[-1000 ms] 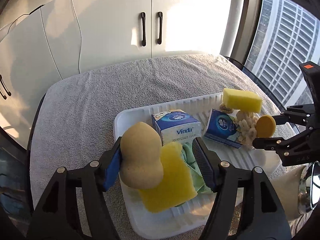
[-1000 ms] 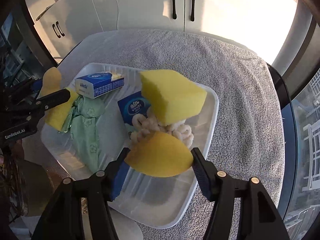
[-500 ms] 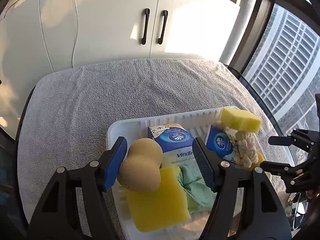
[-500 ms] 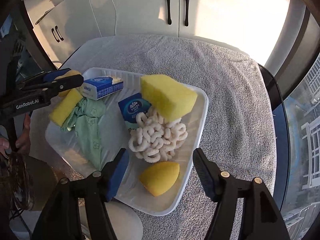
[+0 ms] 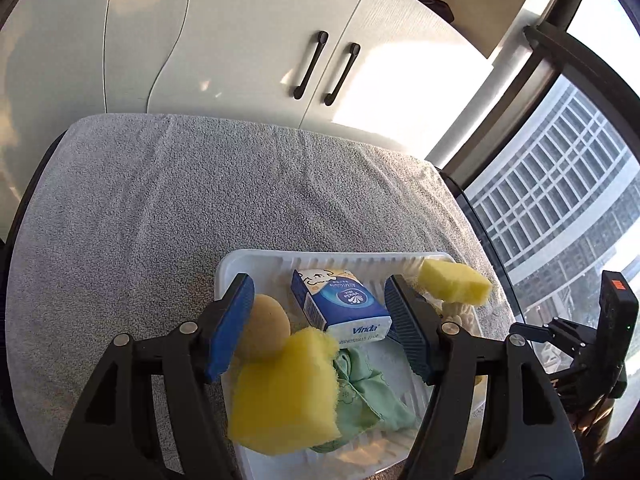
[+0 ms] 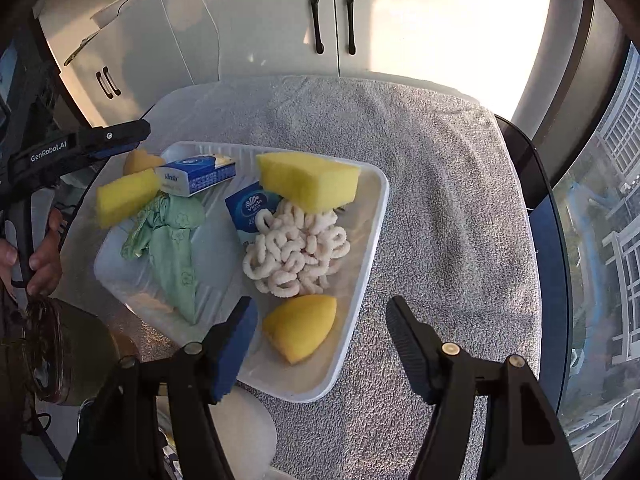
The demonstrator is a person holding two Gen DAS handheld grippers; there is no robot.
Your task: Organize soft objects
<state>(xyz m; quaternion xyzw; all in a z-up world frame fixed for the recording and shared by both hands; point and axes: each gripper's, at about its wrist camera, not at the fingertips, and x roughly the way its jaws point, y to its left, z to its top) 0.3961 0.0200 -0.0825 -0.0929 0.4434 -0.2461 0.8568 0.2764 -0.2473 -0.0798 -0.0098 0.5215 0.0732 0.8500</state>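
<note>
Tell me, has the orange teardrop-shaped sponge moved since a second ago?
Yes. The orange teardrop-shaped sponge was between the right tool's jaws; these have just been opening, and it now lies free in the white plastic tray's near corner, below the looped white cloth.

The towel-covered table (image 6: pixel 420 168) lies bare behind and right of the white tray (image 6: pixel 372 216), giving free passage there, while the tray's inside is crowded with sponges, tissue packs (image 6: pixel 200 174), a green cloth (image 6: pixel 172 240) and a looped scrubber (image 6: pixel 296 252).
</note>
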